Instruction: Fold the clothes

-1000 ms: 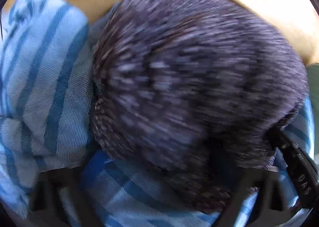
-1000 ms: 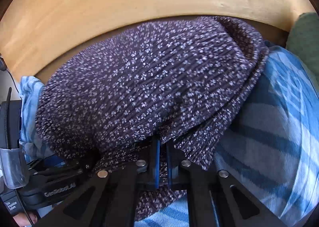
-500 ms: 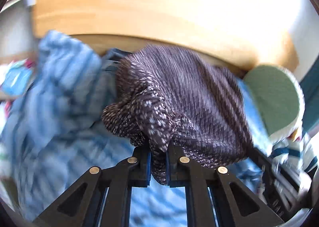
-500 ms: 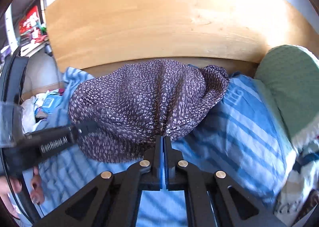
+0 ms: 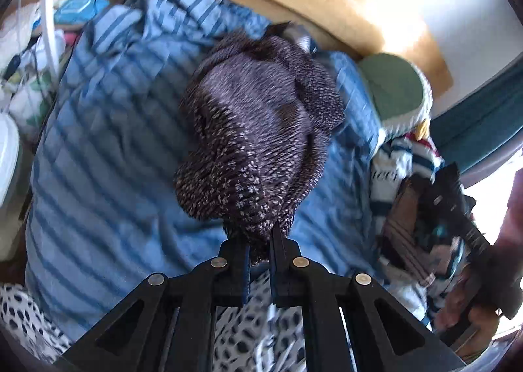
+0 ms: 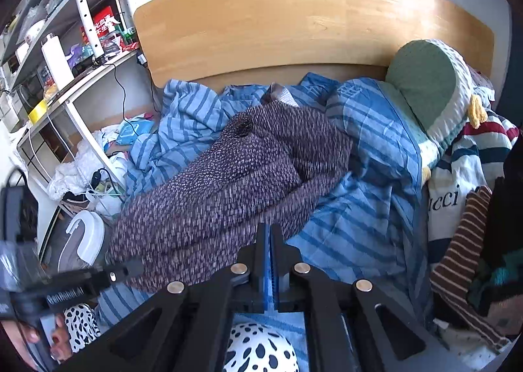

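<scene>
Dark purple white-speckled knit garment [image 6: 235, 176], bunched and stretched diagonally, centre frame, lying across blue striped bedding [image 6: 369, 208].

"cci" on white striped cloth [image 6: 447, 198]; other print unreadable.

The left hand-held gripper [image 5: 260, 241] has its two fingers drawn close with a bunch of the dark speckled garment [image 5: 258, 130] pinched between them, the cloth bulging out above the tips. In the right wrist view this same gripper reaches in low from the left, a bare hand [image 6: 31, 337] wrapped around its handle. The right hand-held gripper [image 6: 269, 234] has its fingers pressed flat together, tips at the garment's near edge; whether cloth is caught between them cannot be told.
</scene>
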A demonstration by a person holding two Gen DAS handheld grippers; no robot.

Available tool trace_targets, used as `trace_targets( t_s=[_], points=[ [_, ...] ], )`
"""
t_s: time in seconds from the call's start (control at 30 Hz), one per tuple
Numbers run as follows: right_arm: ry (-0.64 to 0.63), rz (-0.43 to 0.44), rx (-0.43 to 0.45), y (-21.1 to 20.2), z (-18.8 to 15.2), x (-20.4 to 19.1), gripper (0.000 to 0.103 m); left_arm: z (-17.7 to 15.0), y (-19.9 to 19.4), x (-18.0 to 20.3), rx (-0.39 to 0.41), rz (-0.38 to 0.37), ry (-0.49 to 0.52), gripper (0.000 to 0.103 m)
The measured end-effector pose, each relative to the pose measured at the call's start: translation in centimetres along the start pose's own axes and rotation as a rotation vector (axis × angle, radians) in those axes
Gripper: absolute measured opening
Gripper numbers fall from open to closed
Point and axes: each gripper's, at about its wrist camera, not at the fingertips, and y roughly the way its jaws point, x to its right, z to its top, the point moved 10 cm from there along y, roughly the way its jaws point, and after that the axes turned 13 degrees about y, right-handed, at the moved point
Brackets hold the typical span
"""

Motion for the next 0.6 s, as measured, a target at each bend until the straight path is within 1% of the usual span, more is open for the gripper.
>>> trace_targets(
  t_s=[0.03,0.1,0.13,0.17,0.2,0.23,0.27,0.3,0.33,0.37,0.4,0.43,0.47,0.5,0.53,0.6],
  points=[
    [-0.001,0.001,-0.007,0.0,-0.4,0.0,0.006,-1.9,0.8,-1.4,-0.042,0.01,-0.023,0.009],
    [-0.004,0.002,-0.021,0.0,-1.2,0.1,0.01,-4.8,1.5,-4.0,-0.107,0.008,-0.117,0.009],
    [-0.008,0.002,-0.035,0.4,-1.5,-0.1,0.015,-5.4,1.4,-5.1,-0.131,0.038,-0.136,0.009],
    [-0.012,0.002,-0.048,0.9,-1.9,-0.4,0.031,-6.0,1.2,-6.1,-0.154,0.071,-0.153,0.009],
    [-0.015,0.001,-0.062,1.4,-2.3,-0.7,0.039,-5.8,0.6,-6.6,-0.146,0.102,-0.166,0.009],
    [-0.023,0.008,-0.082,2.3,-2.6,-1.2,0.039,-5.6,0.0,-7.0,-0.135,0.133,-0.179,0.01],
    [-0.032,0.015,-0.101,2.9,-2.8,-1.5,0.038,-4.1,-0.4,-6.9,-0.098,0.148,-0.175,0.015],
    [-0.038,0.017,-0.115,3.6,-2.9,-2.0,0.041,-2.5,-0.7,-6.8,-0.058,0.161,-0.169,0.04],
    [-0.043,0.019,-0.122,4.3,-2.8,-2.4,0.042,-0.9,-1.1,-6.7,-0.019,0.173,-0.163,0.075],
    [-0.047,0.021,-0.13,5.1,-2.6,-2.8,0.046,0.7,-1.5,-6.6,0.02,0.186,-0.158,0.086],
    [-0.045,0.017,-0.134,5.9,-2.2,-3.0,0.051,2.3,-1.9,-6.5,0.06,0.199,-0.152,0.087],
    [-0.037,0.014,-0.135,6.8,-1.7,-3.0,0.052,3.9,-1.7,-6.4,0.083,0.205,-0.136,0.087],
    [-0.029,0.002,-0.14,8.0,-1.0,-2.6,0.059,5.4,-1.2,-6.3,0.087,0.217,-0.119,0.087],
    [-0.02,-0.011,-0.145,9.2,-0.2,-2.1,0.062,6.9,-0.5,-6.3,0.082,0.233,-0.101,0.087],
    [-0.011,-0.023,-0.15,10.5,0.5,-1.6,0.068,8.0,0.3,-6.5,0.072,0.249,-0.085,0.087],
    [0.006,-0.048,-0.159,12.9,1.9,-0.7,0.071,10.4,2.8,-7.1,0.033,0.273,-0.07,0.087]
  ],
)
